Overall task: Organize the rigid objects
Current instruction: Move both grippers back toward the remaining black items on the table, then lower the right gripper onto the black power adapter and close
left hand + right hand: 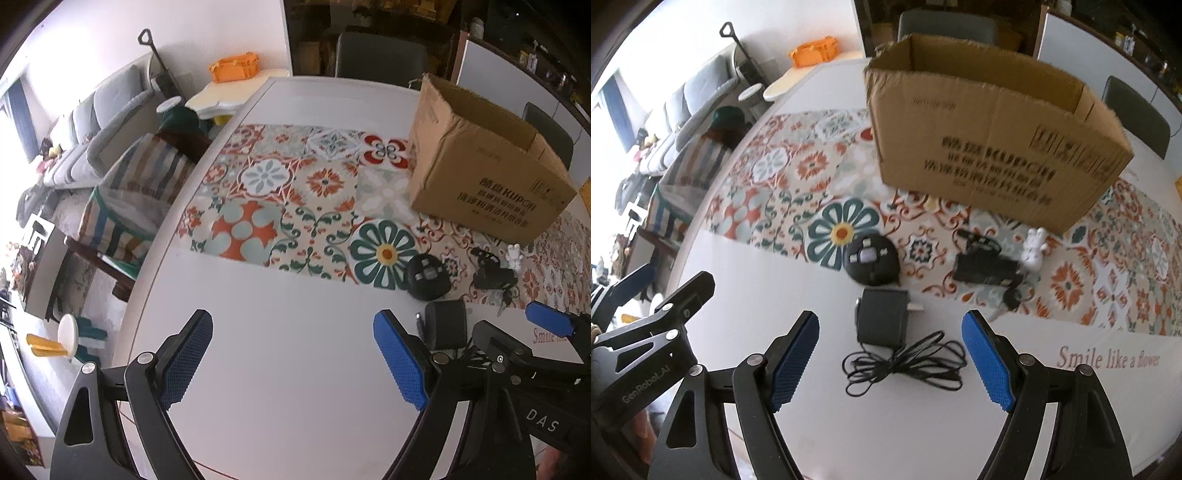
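White table [923,424]: patterned runner [768,177], cardboard box [990,147], adapter [882,321], round remote [871,260].

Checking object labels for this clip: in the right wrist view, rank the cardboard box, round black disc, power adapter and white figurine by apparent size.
1. Cardboard box, largest by far.
2. and 3. Round black disc and power adapter look about alike; the adapter sits nearer the camera, so no ranking.
4. White figurine, smallest.
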{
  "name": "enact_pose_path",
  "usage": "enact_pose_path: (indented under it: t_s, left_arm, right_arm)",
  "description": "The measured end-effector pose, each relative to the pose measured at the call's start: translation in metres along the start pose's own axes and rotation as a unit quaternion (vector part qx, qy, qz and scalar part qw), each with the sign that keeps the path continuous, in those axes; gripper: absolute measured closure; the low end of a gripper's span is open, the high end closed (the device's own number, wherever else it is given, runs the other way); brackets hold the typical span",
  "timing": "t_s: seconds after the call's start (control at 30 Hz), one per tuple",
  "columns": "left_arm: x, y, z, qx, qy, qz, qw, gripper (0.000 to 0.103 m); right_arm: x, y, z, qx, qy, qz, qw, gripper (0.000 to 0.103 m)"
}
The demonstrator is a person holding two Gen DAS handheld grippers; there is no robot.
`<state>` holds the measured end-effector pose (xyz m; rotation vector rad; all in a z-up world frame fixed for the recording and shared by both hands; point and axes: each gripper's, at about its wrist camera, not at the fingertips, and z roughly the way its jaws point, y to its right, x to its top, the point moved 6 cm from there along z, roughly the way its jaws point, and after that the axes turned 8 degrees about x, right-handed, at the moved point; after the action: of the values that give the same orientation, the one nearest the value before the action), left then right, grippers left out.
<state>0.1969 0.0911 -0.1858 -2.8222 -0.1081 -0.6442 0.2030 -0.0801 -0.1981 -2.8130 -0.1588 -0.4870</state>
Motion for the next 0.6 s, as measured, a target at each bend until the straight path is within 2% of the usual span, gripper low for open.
enact_pose_path:
  t_s: [0.27,0.43,0.6]
  left_arm:
    - [-0.014,-0.002,0.019,-0.001,-0.027,-0.004,0.9996,0.013]
    - [-0.022,-0.002,0.031,0.001,-0.040,-0.007,0.9992,0.013]
    - [-0.027,0.001,0.039,-0.001,-0.049,-0.009,0.9988,0.013]
  right_arm:
    - [-0.008,-0.006,0.022,0.014,-0.031,-0.005,0.999,0.032]
    - [-0.014,-0.006,0.038,0.026,-0.053,-0.003,0.998,0.041]
    - [-0.019,-0.004,0.050,0.029,-0.070,0.001,0.997,0.044]
